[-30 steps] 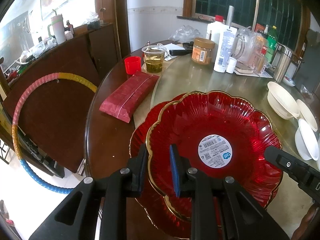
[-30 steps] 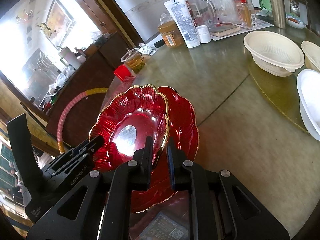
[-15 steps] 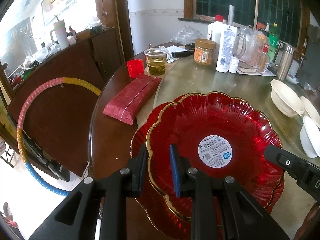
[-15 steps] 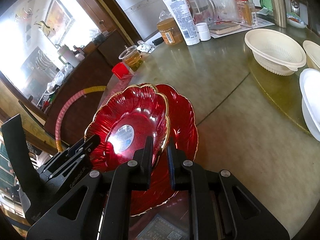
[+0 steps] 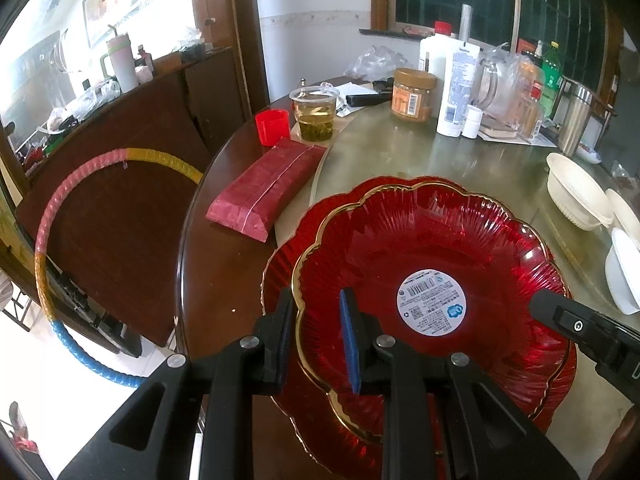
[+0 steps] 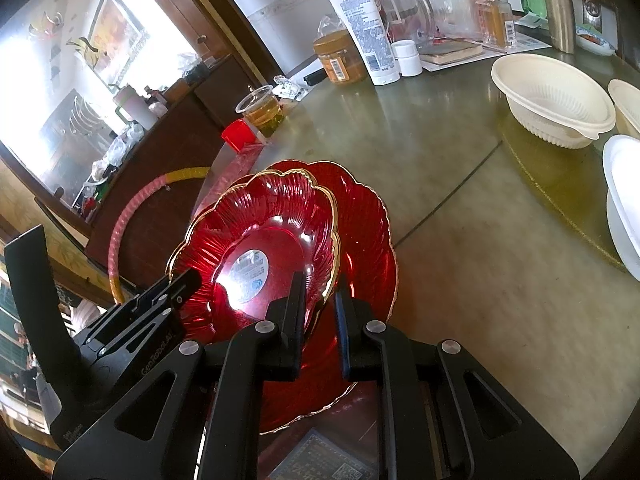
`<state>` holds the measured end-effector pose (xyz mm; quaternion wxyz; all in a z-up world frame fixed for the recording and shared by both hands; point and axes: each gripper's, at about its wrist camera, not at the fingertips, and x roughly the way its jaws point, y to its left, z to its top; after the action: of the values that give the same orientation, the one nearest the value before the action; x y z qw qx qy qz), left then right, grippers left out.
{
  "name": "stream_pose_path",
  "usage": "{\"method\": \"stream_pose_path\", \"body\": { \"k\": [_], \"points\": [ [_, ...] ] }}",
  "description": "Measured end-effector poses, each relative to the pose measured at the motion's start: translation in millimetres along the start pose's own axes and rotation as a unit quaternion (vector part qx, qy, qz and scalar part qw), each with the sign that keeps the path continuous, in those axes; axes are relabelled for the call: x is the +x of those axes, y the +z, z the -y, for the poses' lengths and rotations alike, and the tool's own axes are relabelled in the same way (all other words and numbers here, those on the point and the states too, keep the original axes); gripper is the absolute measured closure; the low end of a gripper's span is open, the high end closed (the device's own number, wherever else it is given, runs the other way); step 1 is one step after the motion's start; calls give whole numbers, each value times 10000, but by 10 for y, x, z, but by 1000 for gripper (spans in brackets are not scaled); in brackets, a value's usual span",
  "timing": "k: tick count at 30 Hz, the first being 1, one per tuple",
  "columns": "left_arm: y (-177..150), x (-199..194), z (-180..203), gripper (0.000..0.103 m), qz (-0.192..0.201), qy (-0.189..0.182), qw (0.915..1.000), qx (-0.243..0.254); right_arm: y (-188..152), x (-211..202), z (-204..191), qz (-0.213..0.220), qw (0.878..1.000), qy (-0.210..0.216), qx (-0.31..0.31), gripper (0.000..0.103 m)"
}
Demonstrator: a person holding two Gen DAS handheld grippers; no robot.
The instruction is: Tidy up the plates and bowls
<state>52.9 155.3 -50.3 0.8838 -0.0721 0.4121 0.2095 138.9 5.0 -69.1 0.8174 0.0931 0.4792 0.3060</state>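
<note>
A red scalloped glass plate with a gold rim and a round white label (image 5: 432, 264) (image 6: 264, 240) is held just above a second, matching red plate (image 5: 288, 248) (image 6: 368, 232) that lies on the table. My left gripper (image 5: 318, 316) is shut on the upper plate's near-left rim. My right gripper (image 6: 320, 292) is shut on its opposite rim, one finger inside and one outside. Each gripper shows in the other's view. Cream bowls (image 6: 552, 100) (image 5: 576, 196) and white bowls (image 6: 624, 200) (image 5: 620, 272) sit at the right.
A red wrapped packet (image 5: 268, 188), a red cup (image 5: 272, 126) and a cup of tea (image 5: 316, 114) stand at the table's left edge. Jars, bottles and a lotion tube (image 6: 364, 28) crowd the back. A hoop (image 5: 48, 224) leans on a folded table beside it.
The upper red plate, held by both grippers, has come lower and now sits more squarely over the plate beneath. Both grips are unchanged.
</note>
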Motion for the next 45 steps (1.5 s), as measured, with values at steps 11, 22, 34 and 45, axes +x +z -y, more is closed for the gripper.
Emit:
{"method": "stream_pose_path", "body": {
  "k": [11,22,34,45],
  "points": [
    [0,38,19,81,-91,-5,10000,-7,11,29,4,-45,10000,-79,-6,90],
    [-3,54,45,78,-167,35,9998,46,23,70,1,-160,9997,-170,15,89],
    [7,-20,97,45,-112,4,9998,152,33,27,-121,-165,9996,-145,-177,61],
    [84,-215,21,26,274,318,9991,-38,16,-218,-4,98,9999,7,32,48]
  ]
}}
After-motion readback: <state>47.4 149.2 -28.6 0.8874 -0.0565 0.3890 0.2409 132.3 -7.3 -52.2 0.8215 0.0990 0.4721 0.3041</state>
